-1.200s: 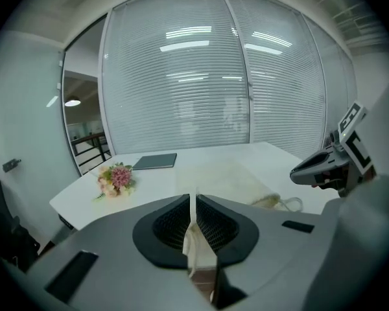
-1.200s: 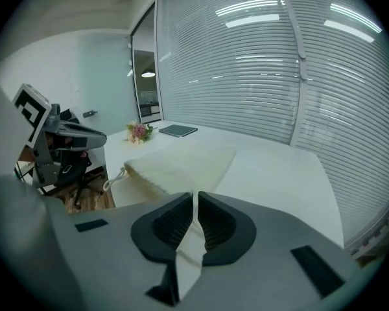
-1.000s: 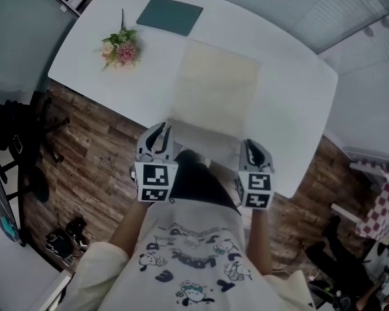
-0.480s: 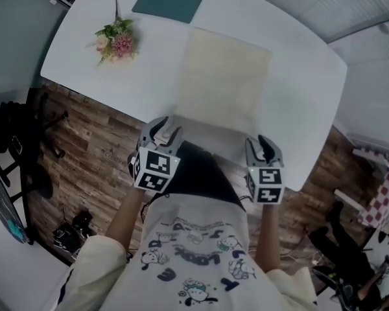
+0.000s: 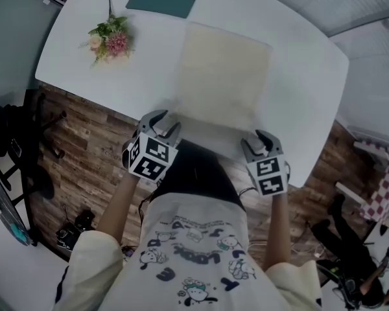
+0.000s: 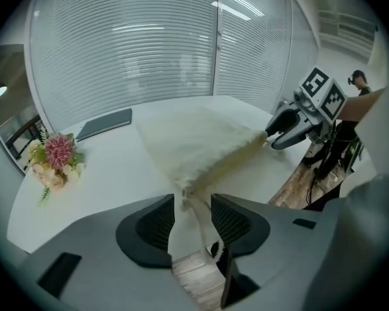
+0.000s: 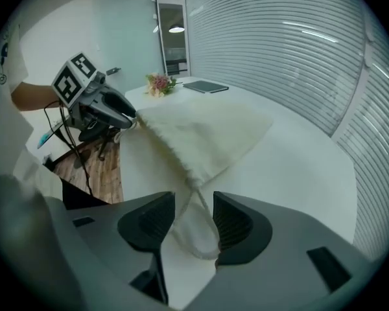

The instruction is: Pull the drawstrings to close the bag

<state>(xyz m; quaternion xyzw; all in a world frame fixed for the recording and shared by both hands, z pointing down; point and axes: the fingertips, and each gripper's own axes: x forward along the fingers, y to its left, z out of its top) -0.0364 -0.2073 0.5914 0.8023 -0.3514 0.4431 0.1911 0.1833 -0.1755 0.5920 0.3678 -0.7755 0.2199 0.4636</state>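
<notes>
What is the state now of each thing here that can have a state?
bag: lying flat, mouth not yet drawn shut
left gripper: open; fingers have just been opening; left drawstring lies between them, unpinched
right gripper: open; fingers have just been opening; right drawstring loop lies between them, unpinched
flowers: lying on their side
</notes>
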